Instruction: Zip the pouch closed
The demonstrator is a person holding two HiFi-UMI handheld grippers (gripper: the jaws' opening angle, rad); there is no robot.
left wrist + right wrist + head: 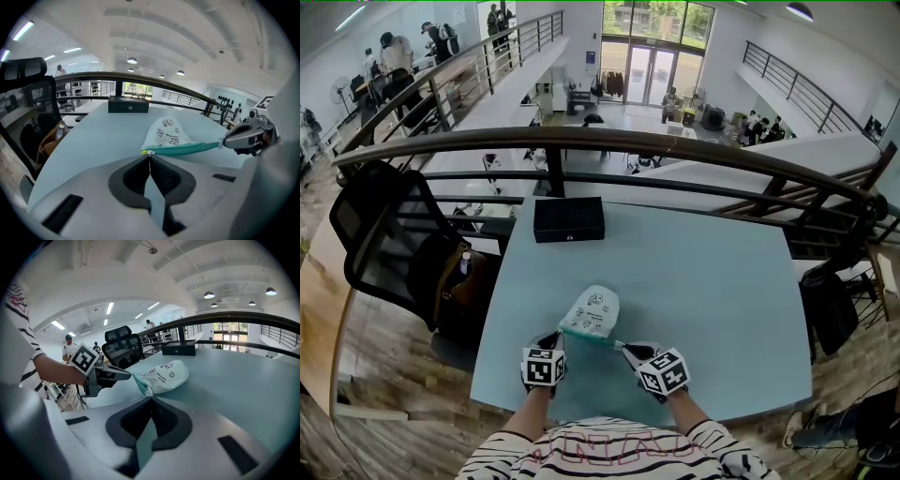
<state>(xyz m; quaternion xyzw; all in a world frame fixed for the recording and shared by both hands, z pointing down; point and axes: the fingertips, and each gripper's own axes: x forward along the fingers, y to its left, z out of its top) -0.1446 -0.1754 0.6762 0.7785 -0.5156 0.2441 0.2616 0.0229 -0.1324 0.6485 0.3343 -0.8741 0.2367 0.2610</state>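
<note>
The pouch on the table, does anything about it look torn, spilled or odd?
Nothing stands out. The pouch rests on the table and looks intact, its teal zipper stretched straight between the left gripper and right gripper, whose jaws are each shut on one end.

No lettering is legible: the print among the doodles on the pouch (591, 312) is too small, and the pink letters on the person's striped shirt (609, 456) are blurred.
</note>
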